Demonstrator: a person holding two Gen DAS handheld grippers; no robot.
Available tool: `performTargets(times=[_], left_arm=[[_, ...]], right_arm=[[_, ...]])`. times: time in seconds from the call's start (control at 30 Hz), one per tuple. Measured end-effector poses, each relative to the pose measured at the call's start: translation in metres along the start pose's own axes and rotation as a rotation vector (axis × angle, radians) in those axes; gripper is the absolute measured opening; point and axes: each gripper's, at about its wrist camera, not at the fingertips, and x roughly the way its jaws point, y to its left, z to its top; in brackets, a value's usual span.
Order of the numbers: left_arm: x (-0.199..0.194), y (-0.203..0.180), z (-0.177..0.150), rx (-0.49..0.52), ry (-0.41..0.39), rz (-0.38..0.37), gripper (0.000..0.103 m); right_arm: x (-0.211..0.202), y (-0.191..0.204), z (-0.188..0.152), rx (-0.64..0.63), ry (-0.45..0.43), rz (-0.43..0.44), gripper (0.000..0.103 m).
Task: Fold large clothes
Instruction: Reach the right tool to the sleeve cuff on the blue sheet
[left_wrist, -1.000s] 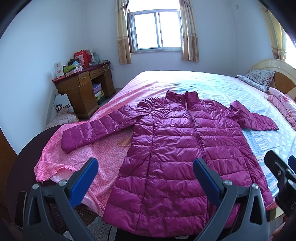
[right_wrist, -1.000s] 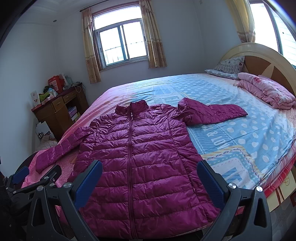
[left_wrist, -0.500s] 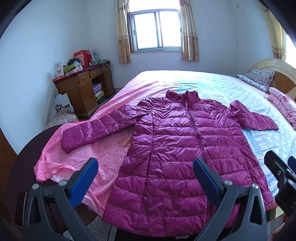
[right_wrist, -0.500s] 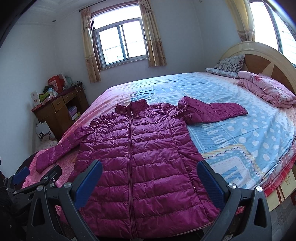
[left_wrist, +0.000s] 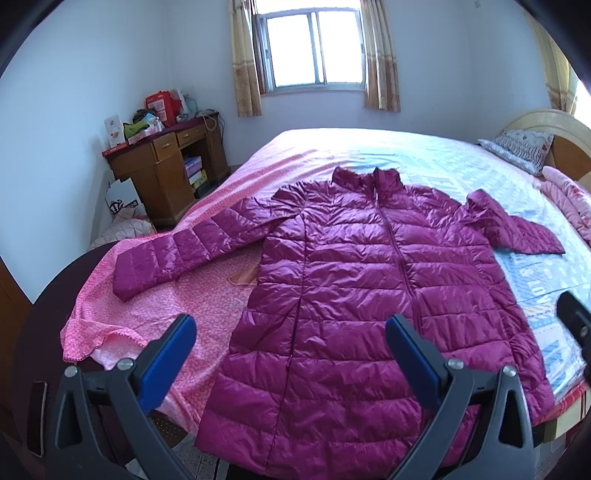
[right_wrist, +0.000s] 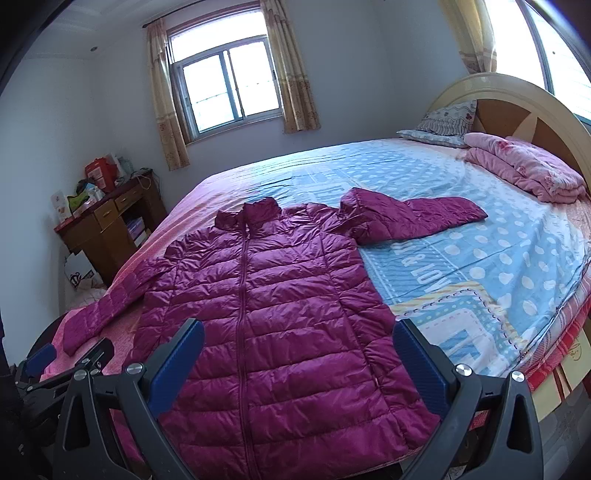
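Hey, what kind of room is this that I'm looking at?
Most likely a home bedroom: a large bed with a curved headboard, a pillow at its head, and a cluttered wooden desk by the wall. A magenta puffer coat lies spread on the bed.

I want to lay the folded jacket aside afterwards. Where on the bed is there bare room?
The blue sheet is bare between the jacket, its outstretched sleeve and the folded pink quilt; so is the strip beyond the collar toward the window. The headboard end, with quilt and pillow, is crowded.
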Motion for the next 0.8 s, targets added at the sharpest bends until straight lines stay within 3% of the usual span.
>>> performTargets(times=[0.33,0.53,0.7,0.8], left_arm=[[0.040,-0.015,0.024,0.011,0.032,-0.004,0.103],[0.065,-0.032,0.042,0.036,0.033,-0.011,0.103],[0.100,-0.037,0.058,0.044,0.037,-0.078,0.103],[0.124,-0.031,0.068,0.024,0.011,-0.062,0.103]], right_arm=[[0.036,-0.020,0.030,0.006,-0.009,-0.057,0.102],[0.057,-0.028,0.051,-0.054,-0.083,-0.050,0.102],[0.091,-0.072,0.074,0.003,-0.082,-0.052,0.102],[0.111,-0.114,0.086,0.097,-0.079,-0.034,0.100]])
